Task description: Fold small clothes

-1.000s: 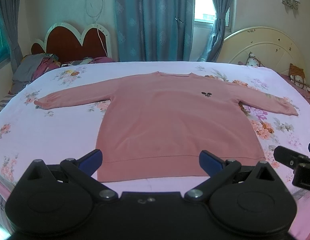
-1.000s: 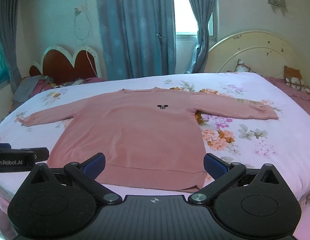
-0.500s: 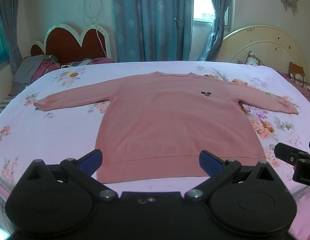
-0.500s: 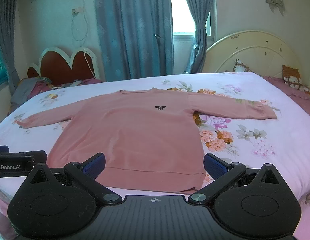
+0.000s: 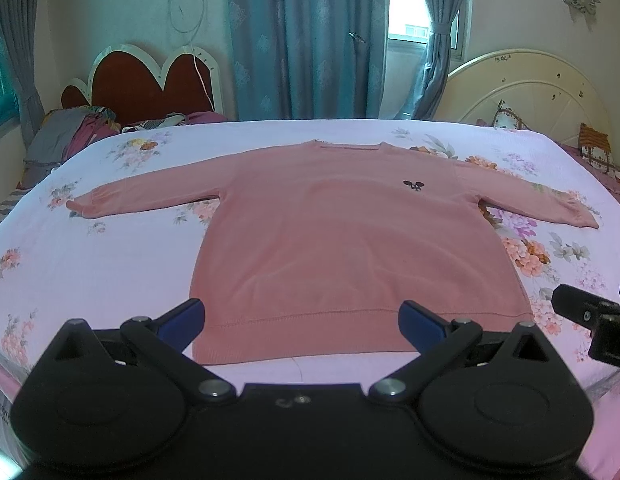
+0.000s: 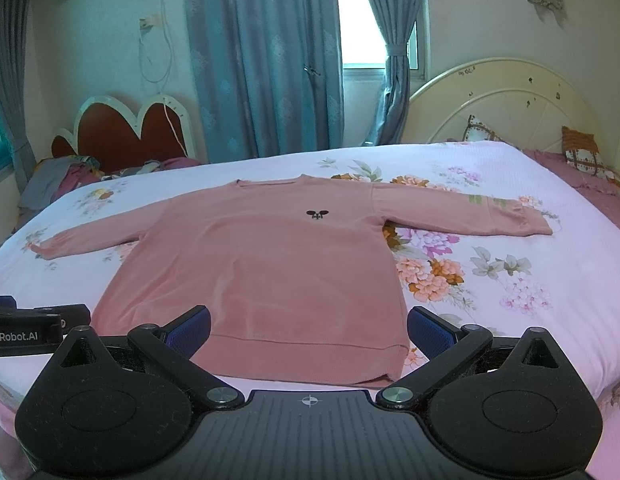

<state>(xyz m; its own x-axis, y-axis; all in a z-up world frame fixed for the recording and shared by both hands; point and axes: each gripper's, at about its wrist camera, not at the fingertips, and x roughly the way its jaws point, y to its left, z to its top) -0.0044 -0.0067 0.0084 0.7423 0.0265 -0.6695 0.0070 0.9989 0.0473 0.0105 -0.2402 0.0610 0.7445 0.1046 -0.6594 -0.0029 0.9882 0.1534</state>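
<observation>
A pink long-sleeved sweater (image 5: 350, 240) lies flat and face up on the flowered bed sheet (image 5: 110, 260), sleeves spread to both sides, hem nearest me. It also shows in the right wrist view (image 6: 270, 272). My left gripper (image 5: 302, 316) is open and empty, held above the near hem. My right gripper (image 6: 308, 326) is open and empty, also above the hem, toward its right corner. Each gripper shows at the edge of the other's view: the right one (image 5: 590, 316) and the left one (image 6: 30, 328).
A cream headboard (image 5: 530, 96) and patterned pillows (image 5: 594, 152) stand at the right. A red heart-shaped headboard (image 5: 150, 84) with a pile of clothes (image 5: 70, 132) is at the back left. Blue curtains (image 5: 306, 40) hang behind the bed.
Both grippers have drifted slightly; the sweater has not moved and both stay open.
</observation>
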